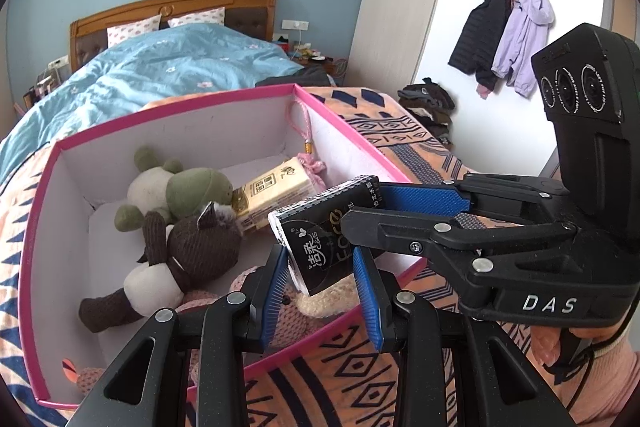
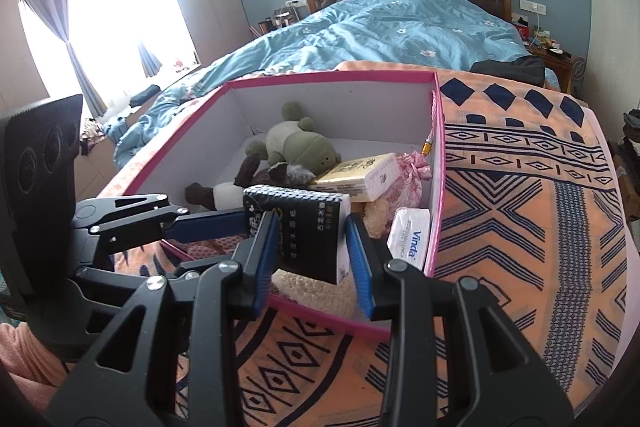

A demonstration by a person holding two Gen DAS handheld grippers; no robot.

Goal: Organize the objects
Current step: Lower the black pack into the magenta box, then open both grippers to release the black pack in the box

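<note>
- The black tissue pack (image 1: 320, 243) hangs in the air above the near end of the pink-rimmed box (image 1: 176, 115), tilted, clear of everything beneath it.
- You hold it from two sides. Your left gripper (image 1: 320, 267) is clamped across its lower end; your right gripper (image 2: 310, 243) is clamped on its other end. Both sets of blue pads press the wrapper, jaws drawn in tight.
- In the left wrist view the right gripper's blue fingers (image 1: 420, 197) reach in from the right and meet the pack's far end.
- Step in hand, as I read it: carrying the pack over the box wall to set it inside.
- Directly beneath it lies a cream knitted toy (image 2: 316, 291). Beside that stands a white Vinda tissue pack (image 2: 412, 237), against the right wall.
- Further in: a yellow tissue pack (image 2: 360, 175), a brown plush (image 1: 176, 255), a green frog plush (image 1: 180, 187), and a pink tasselled pouch (image 2: 412, 171) by the far right corner.
- The box sits on an orange patterned blanket (image 2: 520, 227) at the foot of the bed (image 2: 380, 27).
- Next move calls for lowering both hands together, keeping the pack level between them.
- Free floor is scarce; it will likely rest on the knitted toy, so expect it to settle crooked.
- Let go with one gripper first, then the other, so the pack does not get dragged.
</note>
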